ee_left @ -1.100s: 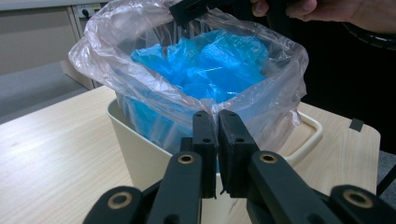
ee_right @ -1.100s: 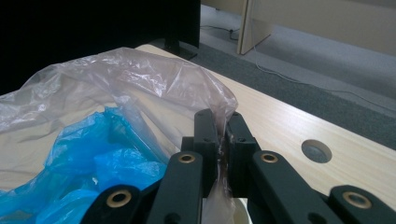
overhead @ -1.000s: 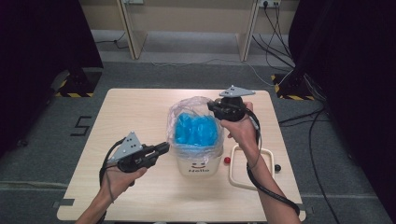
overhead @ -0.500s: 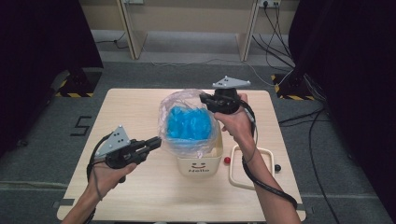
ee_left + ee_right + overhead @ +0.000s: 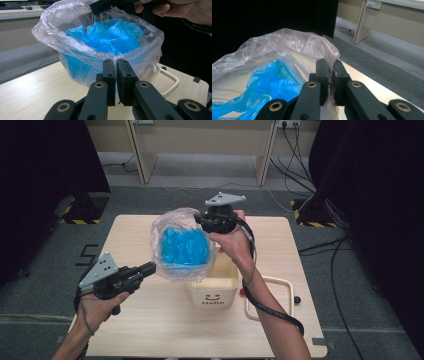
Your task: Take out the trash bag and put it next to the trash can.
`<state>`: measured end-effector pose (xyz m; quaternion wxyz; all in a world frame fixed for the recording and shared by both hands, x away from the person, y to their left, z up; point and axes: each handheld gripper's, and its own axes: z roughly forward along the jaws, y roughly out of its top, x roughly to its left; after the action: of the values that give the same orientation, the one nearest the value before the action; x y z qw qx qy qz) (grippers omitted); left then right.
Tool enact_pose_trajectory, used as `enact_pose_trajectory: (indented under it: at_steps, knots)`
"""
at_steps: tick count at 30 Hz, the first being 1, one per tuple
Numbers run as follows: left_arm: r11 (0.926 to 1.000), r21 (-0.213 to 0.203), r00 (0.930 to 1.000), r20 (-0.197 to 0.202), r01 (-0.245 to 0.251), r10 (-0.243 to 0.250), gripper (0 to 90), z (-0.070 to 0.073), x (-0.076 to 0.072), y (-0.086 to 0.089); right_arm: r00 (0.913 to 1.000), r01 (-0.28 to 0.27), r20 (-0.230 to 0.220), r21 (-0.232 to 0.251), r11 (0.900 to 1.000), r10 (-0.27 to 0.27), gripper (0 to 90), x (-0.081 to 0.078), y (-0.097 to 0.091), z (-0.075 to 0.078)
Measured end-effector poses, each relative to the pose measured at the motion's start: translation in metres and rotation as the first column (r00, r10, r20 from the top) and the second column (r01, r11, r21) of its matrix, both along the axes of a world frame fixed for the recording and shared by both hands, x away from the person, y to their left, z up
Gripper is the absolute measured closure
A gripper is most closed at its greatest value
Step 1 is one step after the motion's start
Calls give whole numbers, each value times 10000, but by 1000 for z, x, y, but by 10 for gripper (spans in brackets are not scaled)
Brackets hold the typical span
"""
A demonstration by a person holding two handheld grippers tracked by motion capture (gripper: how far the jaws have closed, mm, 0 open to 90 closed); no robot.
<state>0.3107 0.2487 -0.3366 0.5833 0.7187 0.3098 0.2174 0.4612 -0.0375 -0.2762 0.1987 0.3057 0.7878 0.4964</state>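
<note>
A light wooden bench (image 5: pixel 150 330) stands on grey carpet (image 5: pixel 45 285). Black curtains (image 5: pixel 45 165) hang at the left and the right. Behind the bench runs a beige wall unit (image 5: pixel 200 140) with upright panels. Cables (image 5: pixel 305 165) trail across the floor at the right. Yellow-and-black striped tape (image 5: pixel 80 221) marks two spots on the floor.

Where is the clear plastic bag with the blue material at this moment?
In the high view, the clear plastic bag hangs above the white bin at the table's middle, pinched between the left gripper and right gripper.
</note>
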Motion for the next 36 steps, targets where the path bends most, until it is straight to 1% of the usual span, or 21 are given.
enact_pose_trajectory:
  at_steps: [6, 15, 19, 23, 29, 34, 36]
  knots:
    - [9995, -32, 9995, -3, -306, 306, 848, 0, -3, 16, 9999, -144, -2, -26, 9999, 144, 859, 5, 16, 2]
    - [9977, -88, 9977, -16, -679, 679, 850, -1, -6, 36, 9990, -384, -212, -1, 9993, 384, 859, 10, 39, -1]
    - [9963, -109, 9964, -87, -850, 849, 849, -4, -6, 44, 9985, -480, -276, -124, 9988, 476, 859, 11, 49, -3]
    - [9943, -154, 9942, -266, -1051, 1047, 849, -10, -6, 53, 9978, -554, -389, -229, 9982, 544, 859, 13, 58, -9]
    - [9935, 42, 9918, -589, -1135, 1135, 848, -21, -8, 64, 9957, -647, -692, -496, 9967, 612, 857, 16, 72, -24]
    - [9922, 98, 9887, -833, -1246, 1250, 848, -30, -8, 70, 9935, -722, -931, -701, 9949, 656, 857, 19, 80, -36]
    - [9918, 120, 9876, -910, -1272, 1278, 848, -33, -7, 72, 9928, -735, -995, -709, 9948, 663, 857, 19, 82, -40]
